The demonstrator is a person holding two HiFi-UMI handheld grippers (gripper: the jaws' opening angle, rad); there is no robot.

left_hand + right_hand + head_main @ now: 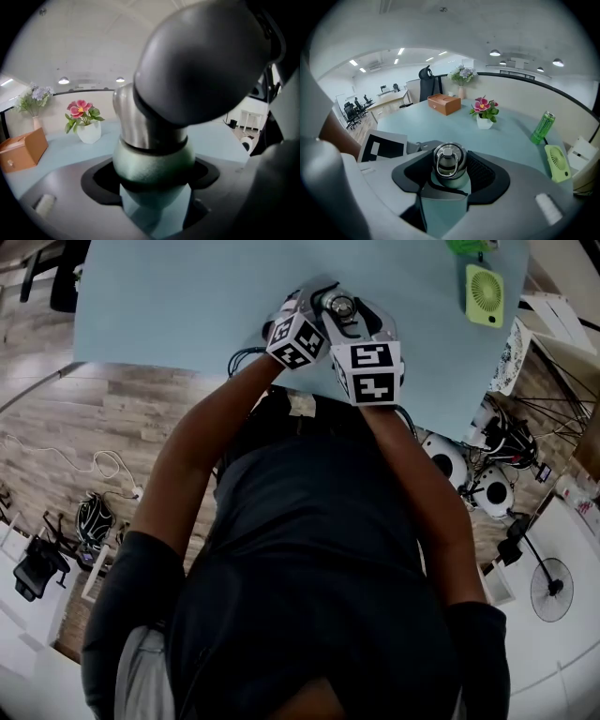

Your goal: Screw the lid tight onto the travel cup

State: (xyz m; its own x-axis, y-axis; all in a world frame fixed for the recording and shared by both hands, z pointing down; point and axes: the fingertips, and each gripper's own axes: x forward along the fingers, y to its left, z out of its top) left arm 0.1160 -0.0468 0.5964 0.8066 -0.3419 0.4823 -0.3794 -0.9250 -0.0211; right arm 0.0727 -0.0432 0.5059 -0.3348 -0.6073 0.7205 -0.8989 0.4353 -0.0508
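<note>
Tightening in hand: left claw (153, 179) grips the green-and-steel travel cup (152, 161) between wide-set jaws; right claw (450, 176) clamps the round steel ring-topped lid (449, 159), which likely needs a firm clockwise twist next.

Bright even light, fisheye vignette, foregrnd blur

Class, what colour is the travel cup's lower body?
Pale green cup body; left gripper view shows it best.
</note>
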